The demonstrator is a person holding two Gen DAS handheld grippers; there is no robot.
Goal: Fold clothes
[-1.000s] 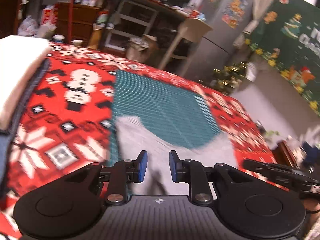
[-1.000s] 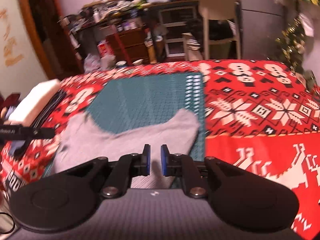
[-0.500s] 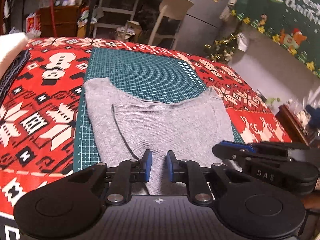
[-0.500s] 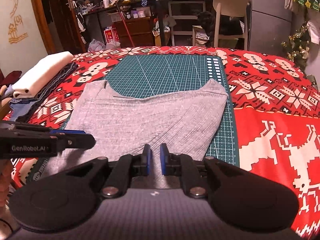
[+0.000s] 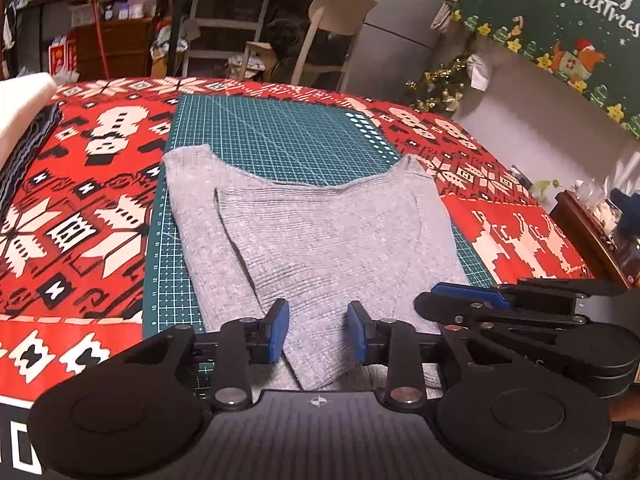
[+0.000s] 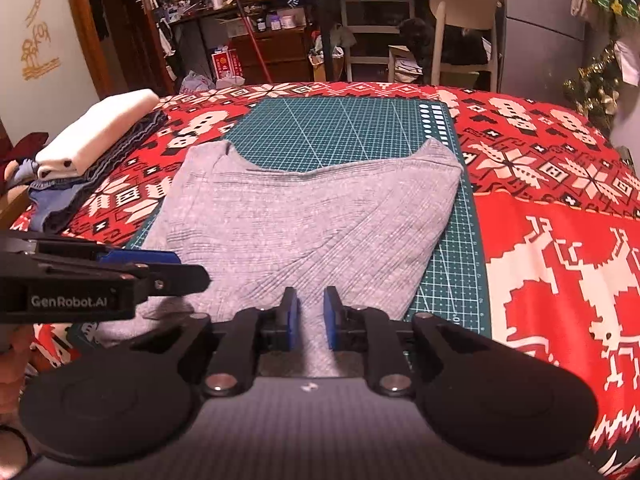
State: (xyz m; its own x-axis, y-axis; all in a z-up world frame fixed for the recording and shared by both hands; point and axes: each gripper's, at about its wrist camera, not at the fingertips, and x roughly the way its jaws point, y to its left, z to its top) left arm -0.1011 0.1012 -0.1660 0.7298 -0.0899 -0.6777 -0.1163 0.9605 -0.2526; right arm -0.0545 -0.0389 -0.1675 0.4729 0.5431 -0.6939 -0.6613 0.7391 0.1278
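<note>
Down at the near edge, the left tool (image 5: 316, 330) hovers with its blue pads spread apart, nothing between them but the grey cloth seen below. The right tool (image 6: 311, 318) sits just beside it on the right, its pads closer together yet with a clear gap and no cloth pinched, so both are empty. Each shows from the side in the other's view, which puts them side by side over the same near hem; I judge they are held there because that hem is the handiest edge to lift or press.

Outward from the tools lies the grey sweater (image 5: 320, 232), flat on the green cutting mat (image 5: 280, 128), which rests on the red patterned cloth (image 6: 560, 240) of the counter. The sweater's side parts are turned in over the middle, their edges running as slanting seams that meet near the tools, so the shape narrows toward the person. The far edge dips in a curve between two raised corners, pointing away toward the room. Its long axis runs across the mat, left to right. That fits either a fold under way or one just laid down; I cannot tell which.

At the far left sits a stack of folded clothes (image 6: 92, 136), white on top, well apart from the sweater.
</note>
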